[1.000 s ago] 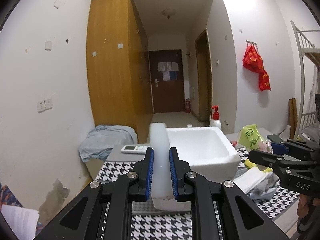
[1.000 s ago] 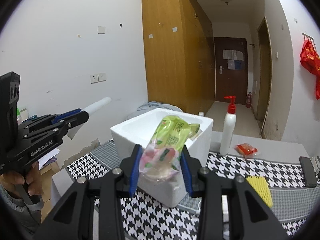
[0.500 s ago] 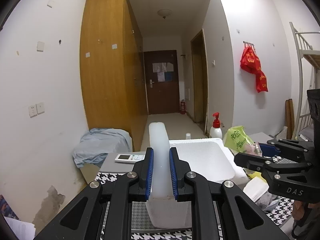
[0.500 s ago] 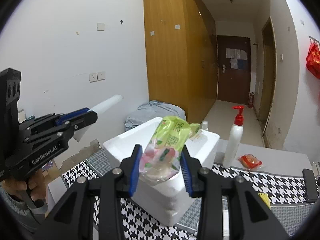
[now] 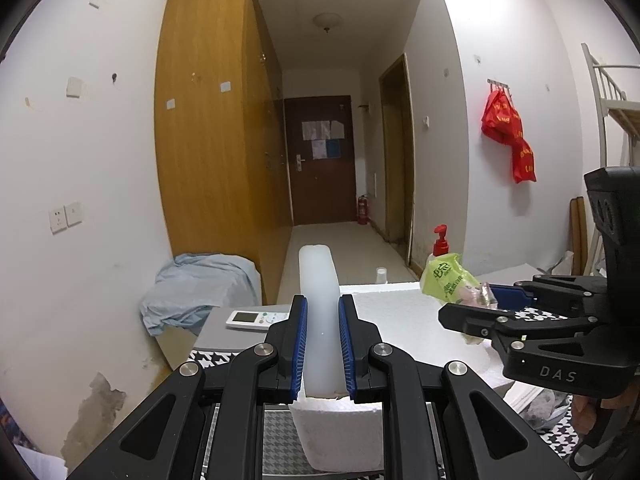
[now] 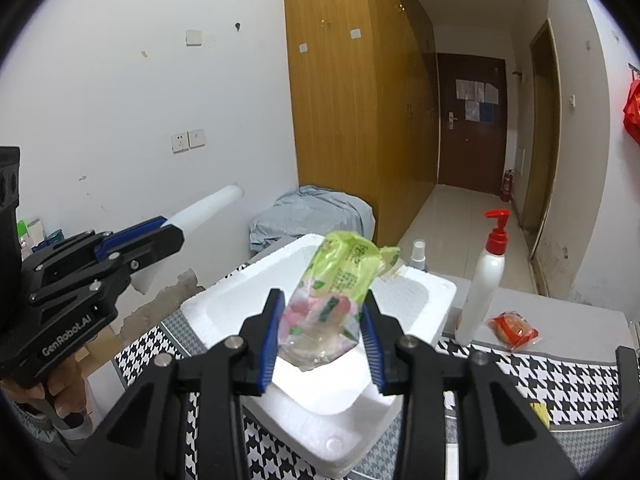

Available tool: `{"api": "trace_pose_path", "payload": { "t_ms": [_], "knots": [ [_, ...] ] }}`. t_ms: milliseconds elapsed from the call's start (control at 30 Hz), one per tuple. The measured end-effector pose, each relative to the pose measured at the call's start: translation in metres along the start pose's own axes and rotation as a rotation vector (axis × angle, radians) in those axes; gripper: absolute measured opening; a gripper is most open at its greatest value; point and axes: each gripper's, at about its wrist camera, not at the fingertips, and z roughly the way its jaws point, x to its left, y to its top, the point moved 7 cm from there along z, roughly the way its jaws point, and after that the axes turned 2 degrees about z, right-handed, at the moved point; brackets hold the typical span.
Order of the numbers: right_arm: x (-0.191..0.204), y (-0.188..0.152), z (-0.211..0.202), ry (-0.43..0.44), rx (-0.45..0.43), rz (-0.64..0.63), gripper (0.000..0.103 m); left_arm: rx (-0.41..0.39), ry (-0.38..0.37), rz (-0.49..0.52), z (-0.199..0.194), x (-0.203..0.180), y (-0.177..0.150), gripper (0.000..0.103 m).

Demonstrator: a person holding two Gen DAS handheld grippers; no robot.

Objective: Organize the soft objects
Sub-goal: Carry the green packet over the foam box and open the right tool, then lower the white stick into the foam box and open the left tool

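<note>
My left gripper (image 5: 322, 344) is shut on a white foam slab (image 5: 319, 300) and holds it upright above the near left corner of the white foam box (image 5: 404, 320). It shows from the side in the right wrist view (image 6: 160, 226), left of the box. My right gripper (image 6: 322, 338) is shut on a green and clear plastic snack bag (image 6: 336, 292) and holds it over the open foam box (image 6: 320, 400). In the left wrist view the bag (image 5: 450, 278) hangs over the box's right side.
The box stands on a houndstooth cloth (image 6: 568, 384). A white pump bottle with a red top (image 6: 482, 280) and a red packet (image 6: 514, 330) lie right of it, a small spray bottle (image 6: 418, 254) behind. A remote (image 5: 256, 318) and a blue cloth heap (image 5: 200, 286) sit at left.
Both grippers have risen. My right gripper has carried the bag forward, from in front of the box to over its opening. The left still holds the foam slab.
</note>
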Motion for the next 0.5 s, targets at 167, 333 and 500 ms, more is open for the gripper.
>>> {"api": "trace_pose_path", "payload": {
  "t_ms": [167,333,500],
  "knots": [
    [0.001,0.002,0.009,-0.007,0.013,-0.007,0.048,0.009,0.007,-0.006,0.005,0.001,0.0,0.017],
    [0.001,0.001,0.012,0.003,0.017,0.011,0.085,0.018,0.005,-0.013,0.009,0.002,0.001,0.017],
    [-0.003,0.003,0.002,0.009,-0.016,0.026,0.1,0.026,-0.003,-0.016,0.013,0.0,0.001,0.017]
  ]
}}
